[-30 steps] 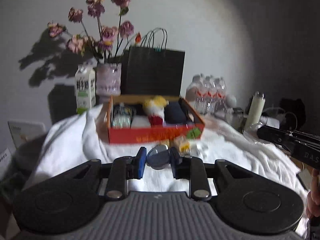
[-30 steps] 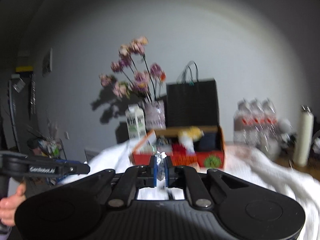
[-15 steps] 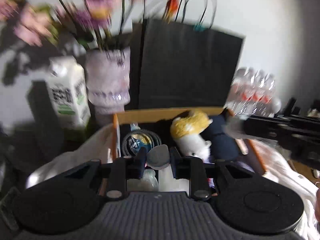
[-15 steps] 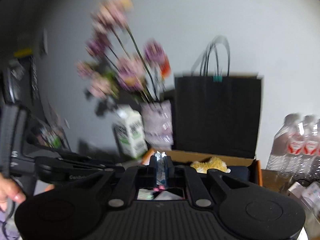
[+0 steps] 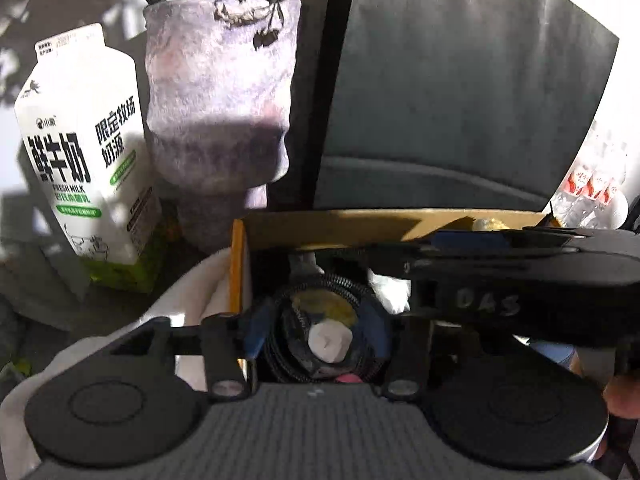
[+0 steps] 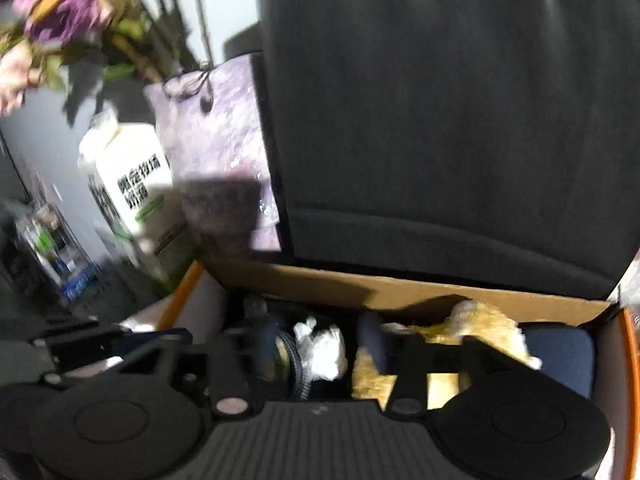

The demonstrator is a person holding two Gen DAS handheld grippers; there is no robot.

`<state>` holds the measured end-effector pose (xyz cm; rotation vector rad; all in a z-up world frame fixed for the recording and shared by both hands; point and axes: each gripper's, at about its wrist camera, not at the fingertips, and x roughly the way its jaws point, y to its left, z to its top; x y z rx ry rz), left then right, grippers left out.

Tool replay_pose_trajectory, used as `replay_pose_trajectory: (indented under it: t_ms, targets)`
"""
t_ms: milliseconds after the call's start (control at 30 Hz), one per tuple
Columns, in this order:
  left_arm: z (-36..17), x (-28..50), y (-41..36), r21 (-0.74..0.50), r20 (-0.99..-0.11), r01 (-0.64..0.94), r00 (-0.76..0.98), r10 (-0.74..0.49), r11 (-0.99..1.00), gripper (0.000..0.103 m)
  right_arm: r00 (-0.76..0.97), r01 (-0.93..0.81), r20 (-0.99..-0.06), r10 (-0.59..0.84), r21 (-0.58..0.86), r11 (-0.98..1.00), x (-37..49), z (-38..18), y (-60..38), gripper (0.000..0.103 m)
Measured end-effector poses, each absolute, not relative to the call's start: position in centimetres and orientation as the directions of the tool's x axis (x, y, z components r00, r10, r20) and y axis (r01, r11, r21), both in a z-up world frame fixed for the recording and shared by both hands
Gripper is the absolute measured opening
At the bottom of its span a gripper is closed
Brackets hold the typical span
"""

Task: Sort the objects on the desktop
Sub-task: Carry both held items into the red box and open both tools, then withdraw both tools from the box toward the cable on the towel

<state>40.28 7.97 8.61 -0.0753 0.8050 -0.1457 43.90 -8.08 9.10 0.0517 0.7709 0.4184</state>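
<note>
Behind the cardboard box (image 5: pixel 360 222), at twelve o'clock, a black paper bag (image 5: pixel 460 80) fills the wall side, with a purple vase (image 5: pixel 220 92) and milk carton (image 5: pixel 80 140) at ten o'clock on white cloth (image 5: pixel 192 292). Both grippers hang over the box: left gripper (image 5: pixel 320 330) opening, a grey puck (image 5: pixel 329 339) loose between its jaws above a coiled cable (image 5: pixel 356 284); right gripper (image 6: pixel 316 346) opening around a crumpled white wrapper (image 6: pixel 322 346), untouched.

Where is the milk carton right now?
In the left wrist view, the milk carton stands at the left, beside the purple vase, behind the box's left corner.
</note>
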Motion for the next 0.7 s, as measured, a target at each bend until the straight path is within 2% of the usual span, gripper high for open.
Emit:
replay_pose_trajectory:
  t_ms: [33,100,167,200,267,300,500,700]
  targets:
    - [8.8,40.0,8.1,-0.120,-0.705,0.098,0.692,-0.155,0.988,0.066,0.649,-0.344,-0.650,0.395,0.213,0.915,43.6,9.3,-8.4,0.057]
    - [9.4,39.5,8.0,-0.111,-0.687,0.108,0.710,-0.155,0.988,0.071,0.677,-0.331,-0.632,0.376,0.194,0.923,43.1,9.8,-9.0,0.059]
    - [10.1,38.6,7.8,-0.066,-0.669,0.094,0.735,-0.114,0.993,0.091,0.691,-0.318,-0.634,0.347,0.165,0.934,42.5,10.5,-9.2,0.063]
    - [10.5,38.0,7.7,-0.038,-0.658,0.076,0.748,-0.082,0.996,0.093,0.696,-0.306,-0.636,0.333,0.156,0.939,42.1,10.8,-9.5,0.065]
    - [11.3,36.9,7.6,0.009,-0.650,0.034,0.759,-0.020,0.999,0.093,0.702,-0.278,-0.646,0.298,0.136,0.951,41.3,11.3,-10.2,0.075]
    - [11.6,36.3,7.5,0.020,-0.648,0.009,0.762,0.006,1.000,0.094,0.707,-0.258,-0.653,0.273,0.122,0.958,40.9,11.6,-10.6,0.077]
    - [13.1,31.9,7.9,0.052,-0.691,-0.108,0.714,0.114,0.993,0.095,0.704,-0.171,-0.692,0.162,0.057,0.984,37.5,12.2,-14.7,0.078]
    - [12.9,23.9,7.5,0.039,-0.669,-0.137,0.732,0.128,0.990,0.095,0.731,-0.152,-0.669,0.136,0.034,0.988,30.4,13.5,-19.0,0.084]
